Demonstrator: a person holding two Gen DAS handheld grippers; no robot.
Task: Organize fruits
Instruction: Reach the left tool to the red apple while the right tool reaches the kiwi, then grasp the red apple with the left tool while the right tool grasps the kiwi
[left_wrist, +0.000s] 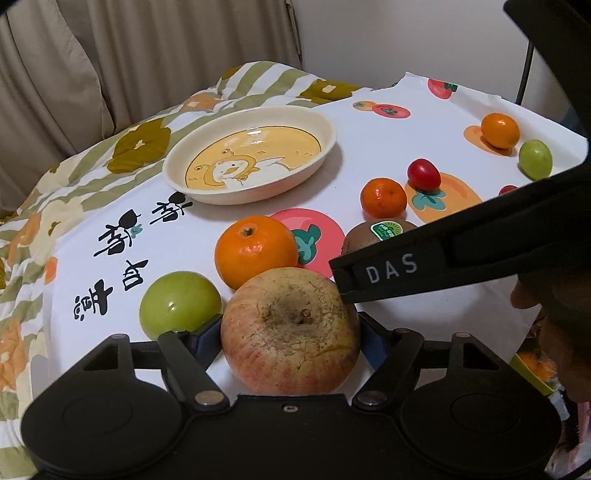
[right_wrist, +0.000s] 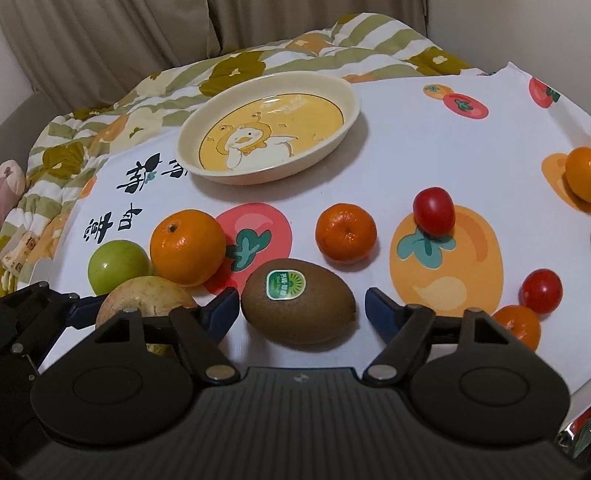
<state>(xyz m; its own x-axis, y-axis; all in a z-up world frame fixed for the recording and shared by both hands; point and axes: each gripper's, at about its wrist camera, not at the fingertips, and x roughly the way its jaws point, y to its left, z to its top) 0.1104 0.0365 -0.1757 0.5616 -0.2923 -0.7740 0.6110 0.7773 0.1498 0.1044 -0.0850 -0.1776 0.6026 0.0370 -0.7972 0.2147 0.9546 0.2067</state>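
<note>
A large reddish-yellow apple (left_wrist: 290, 332) rests on the cloth between the blue pads of my left gripper (left_wrist: 290, 325), which press on both its sides. A brown kiwi (right_wrist: 299, 301) with a green sticker lies between the fingers of my right gripper (right_wrist: 301, 299). The left pad sits close to the kiwi and a gap shows at the right pad, so that gripper is open. In the left wrist view the right gripper's black finger (left_wrist: 388, 273) crosses in front of the kiwi (left_wrist: 373, 236). A cream plate (right_wrist: 354, 107) with a duck picture stands empty behind the fruit.
A big orange (right_wrist: 188, 247) and a green fruit (right_wrist: 118, 266) lie left of the kiwi. A small mandarin (right_wrist: 345, 232), two cherry tomatoes (right_wrist: 434, 210) and more oranges (right_wrist: 580, 177) lie to the right. White printed cloth (right_wrist: 406, 147) over a flowered quilt; curtain behind.
</note>
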